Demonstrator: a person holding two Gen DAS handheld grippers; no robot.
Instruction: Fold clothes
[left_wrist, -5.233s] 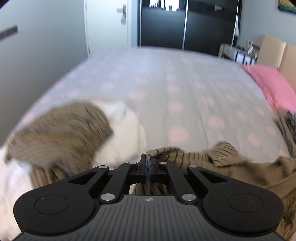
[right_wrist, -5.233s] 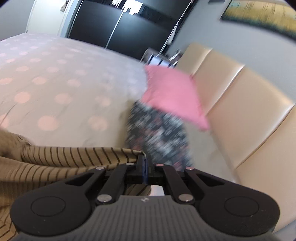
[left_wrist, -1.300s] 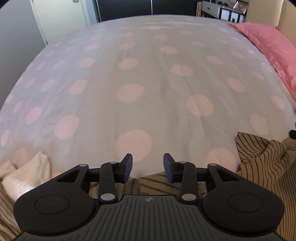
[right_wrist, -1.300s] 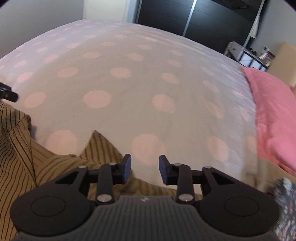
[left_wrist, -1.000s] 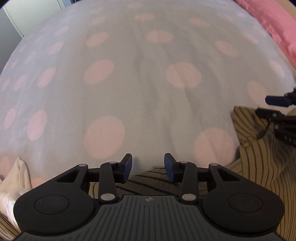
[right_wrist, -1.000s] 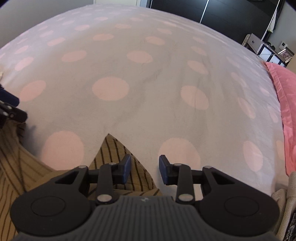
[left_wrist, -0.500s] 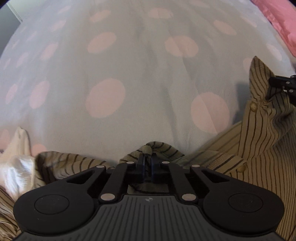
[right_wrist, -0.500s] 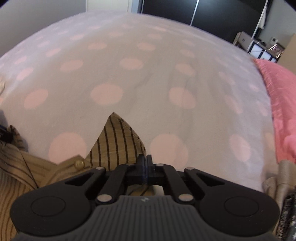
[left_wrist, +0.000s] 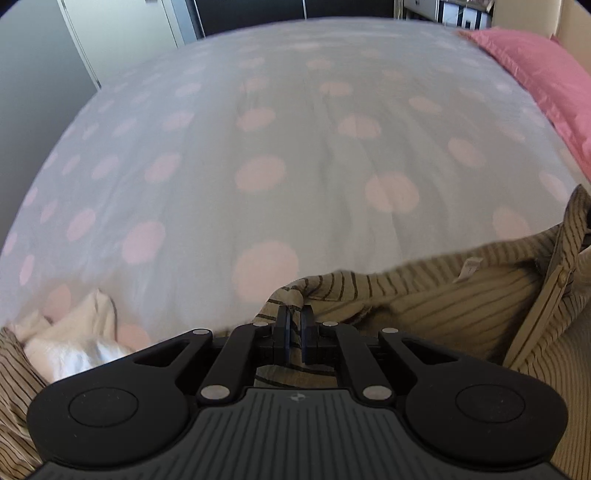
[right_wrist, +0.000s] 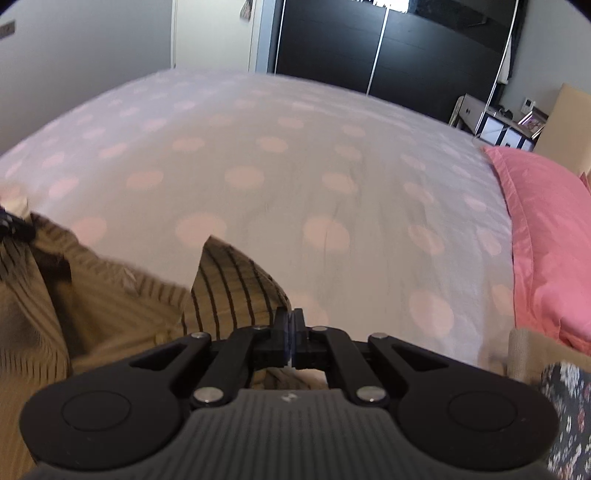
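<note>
Both grippers' jaws clamp striped shirt (left_wrist: 461, 306) edges.

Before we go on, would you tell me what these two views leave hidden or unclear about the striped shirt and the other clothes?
- Striped shirt: its lower part is hidden in both views, cut off by the frame edge and covered by each hand-held gripper body.
- White garment, left wrist view: partly hidden behind the left hand-held gripper.
- Patterned dark cloth, right wrist view: blurred and cut off by the edge; its type is unclear.
</note>
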